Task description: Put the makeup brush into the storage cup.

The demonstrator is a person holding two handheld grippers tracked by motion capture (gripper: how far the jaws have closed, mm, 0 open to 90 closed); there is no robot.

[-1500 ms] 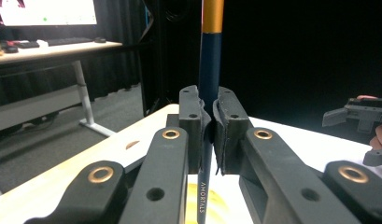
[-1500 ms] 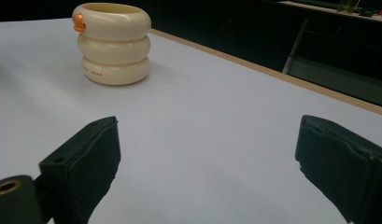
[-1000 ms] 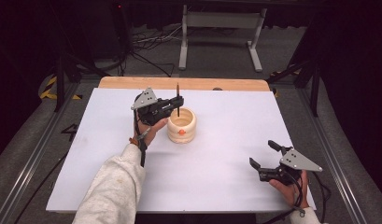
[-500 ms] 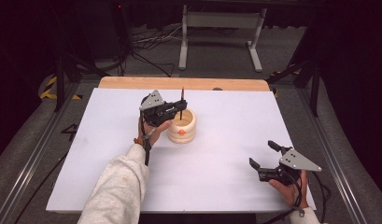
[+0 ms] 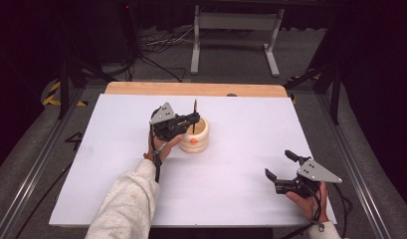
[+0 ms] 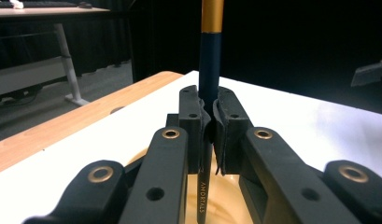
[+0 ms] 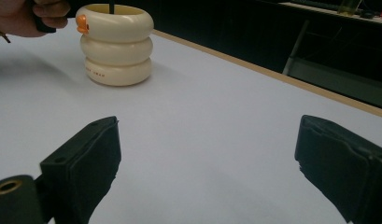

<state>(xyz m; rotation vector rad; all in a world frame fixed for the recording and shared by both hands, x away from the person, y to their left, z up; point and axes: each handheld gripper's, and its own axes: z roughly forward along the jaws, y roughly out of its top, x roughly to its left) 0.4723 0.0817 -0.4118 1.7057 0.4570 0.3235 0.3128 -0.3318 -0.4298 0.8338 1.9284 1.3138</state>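
Note:
A cream cup [image 5: 197, 141] built of three stacked rings, with a small orange knob on its side, stands mid-table. My left gripper [image 5: 194, 119] hovers at the cup's rim, shut on a dark pencil [image 5: 195, 106] that stands upright with its lower end inside the cup. In the left gripper view the pads [image 6: 193, 122] pinch the pencil [image 6: 209, 65] below its gold band, with the cup's inside [image 6: 226, 200] beneath. My right gripper [image 5: 277, 163] rests near the front right, open and holding nothing. The right gripper view has the cup [image 7: 116, 44] and pencil [image 7: 112, 6] beyond its gripper [image 7: 207, 158].
A white sheet [image 5: 251, 119] covers the table, with a wooden strip [image 5: 191, 89] along the far edge. Beyond the table, a metal stand [image 5: 236, 30] and cables lie on the dark floor. A hand [image 7: 34, 16] is beside the cup.
My left gripper has sunk toward the cup with the pencil, shifting a little right. The pencil's lower end now dips into the cup. The right gripper has stayed put.

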